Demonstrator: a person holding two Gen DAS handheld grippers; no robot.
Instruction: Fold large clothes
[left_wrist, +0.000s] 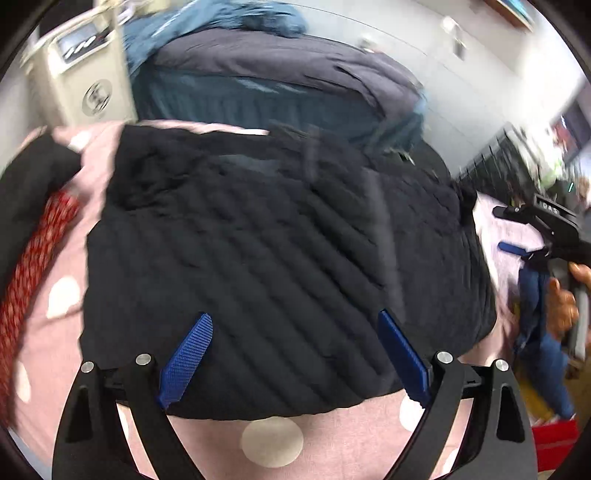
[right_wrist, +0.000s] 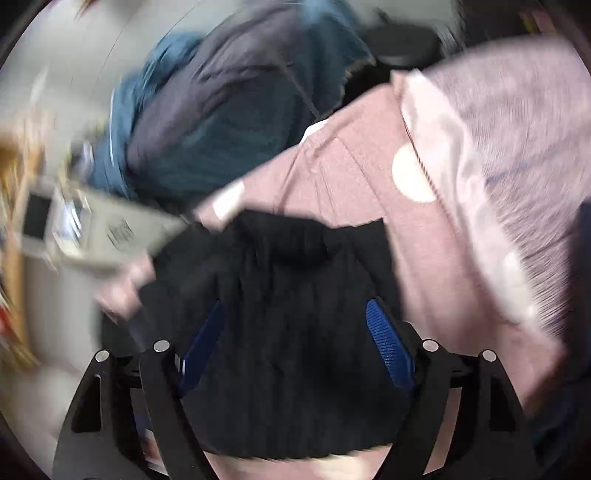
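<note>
A black quilted garment (left_wrist: 280, 258) lies folded into a thick pad on a pink bedcover (left_wrist: 66, 332) with white dots. My left gripper (left_wrist: 295, 317) hangs over its near edge, open, its blue pads (left_wrist: 188, 362) wide apart and holding nothing. At the right edge of the left wrist view the right gripper (left_wrist: 532, 236) shows in a person's hand (left_wrist: 561, 299). In the blurred right wrist view the same black garment (right_wrist: 280, 332) fills the space below my right gripper (right_wrist: 295, 314), which is open; its blue pads (right_wrist: 388, 347) stand apart with no cloth pinched between them.
A heap of dark navy and teal bedding (left_wrist: 258, 77) lies beyond the garment. A red patterned cloth (left_wrist: 33, 266) sits at the left. A beige device (left_wrist: 74, 74) stands at the back left; white wall behind. A lilac ribbed cloth (right_wrist: 517, 129) overlaps the pink cover.
</note>
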